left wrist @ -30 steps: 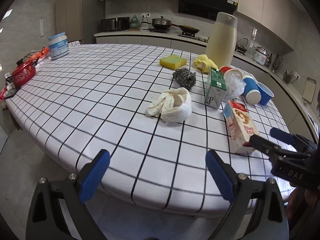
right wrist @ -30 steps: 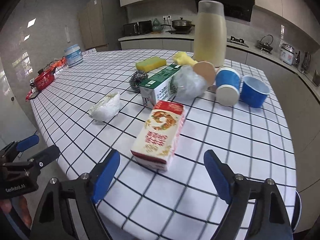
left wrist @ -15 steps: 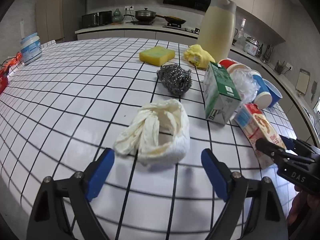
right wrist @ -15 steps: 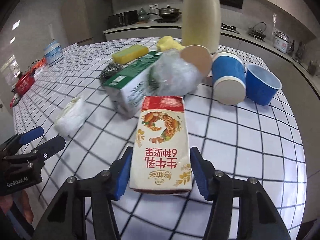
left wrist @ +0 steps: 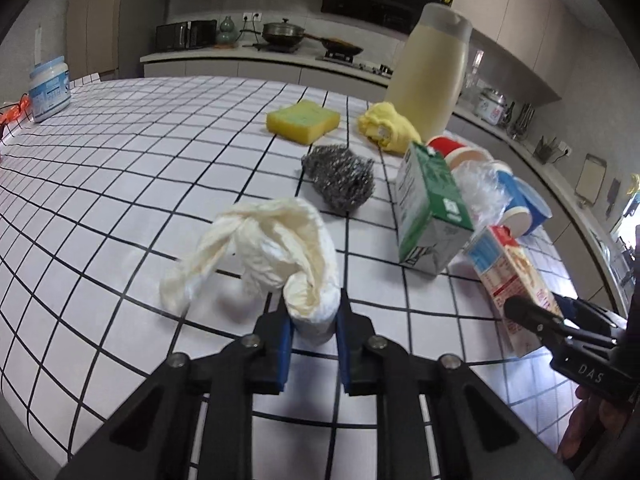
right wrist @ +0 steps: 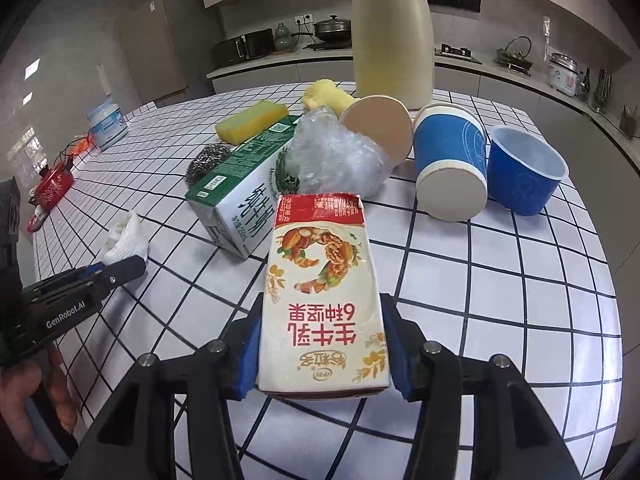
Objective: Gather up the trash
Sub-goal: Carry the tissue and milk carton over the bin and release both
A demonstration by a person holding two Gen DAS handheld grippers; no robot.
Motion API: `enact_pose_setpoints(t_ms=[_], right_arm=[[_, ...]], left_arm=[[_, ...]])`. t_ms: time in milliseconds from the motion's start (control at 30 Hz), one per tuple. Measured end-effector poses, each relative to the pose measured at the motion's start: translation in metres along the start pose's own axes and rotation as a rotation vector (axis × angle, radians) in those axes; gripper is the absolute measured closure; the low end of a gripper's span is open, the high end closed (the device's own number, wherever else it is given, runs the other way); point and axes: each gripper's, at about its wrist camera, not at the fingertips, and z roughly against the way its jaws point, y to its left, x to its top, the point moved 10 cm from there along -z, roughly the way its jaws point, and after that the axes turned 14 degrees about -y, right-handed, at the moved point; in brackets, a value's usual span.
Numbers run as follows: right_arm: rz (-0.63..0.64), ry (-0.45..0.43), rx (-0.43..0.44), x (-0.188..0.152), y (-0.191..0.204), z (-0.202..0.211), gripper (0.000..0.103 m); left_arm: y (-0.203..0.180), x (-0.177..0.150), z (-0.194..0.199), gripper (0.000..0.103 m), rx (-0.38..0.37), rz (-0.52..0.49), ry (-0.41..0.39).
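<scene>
Jaws just closing: left gripper (left wrist: pixel 313 330) pinching crumpled tissue (left wrist: pixel 276 248), right gripper (right wrist: pixel 322 354) clamping glossy carton (right wrist: pixel 322 304).

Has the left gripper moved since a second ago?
Yes. The left gripper advanced from the table edge to the crumpled tissue, its jaws closing onto it.

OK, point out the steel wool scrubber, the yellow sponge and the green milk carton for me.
steel wool scrubber (left wrist: pixel 340 178), left wrist view, middle of the ball.
yellow sponge (left wrist: pixel 303 120), left wrist view, top face.
green milk carton (left wrist: pixel 434 190), left wrist view, green side panel.
</scene>
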Motion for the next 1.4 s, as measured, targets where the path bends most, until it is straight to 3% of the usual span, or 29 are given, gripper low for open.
enact_pose_setpoints(t_ms=[333,633,1400], right_arm=[[-0.004,-0.053,-0.005,0.007,-0.009,0.038,0.049],[-0.034,-0.102,-0.05,0.012,-0.051,0.092,0.049],[-0.161,-0.156,-0.267,-0.031,-0.257,0.25,0.049]], left_arm=[[-0.039,0.006,0.034,0.083,-0.053,-0.019,-0.044],[-0.104,-0.003,0.053,0.083,-0.121,-0.07,-0.041],[-0.323,-0.041,0.078,0.083,-0.328,-0.238,-0.025]])
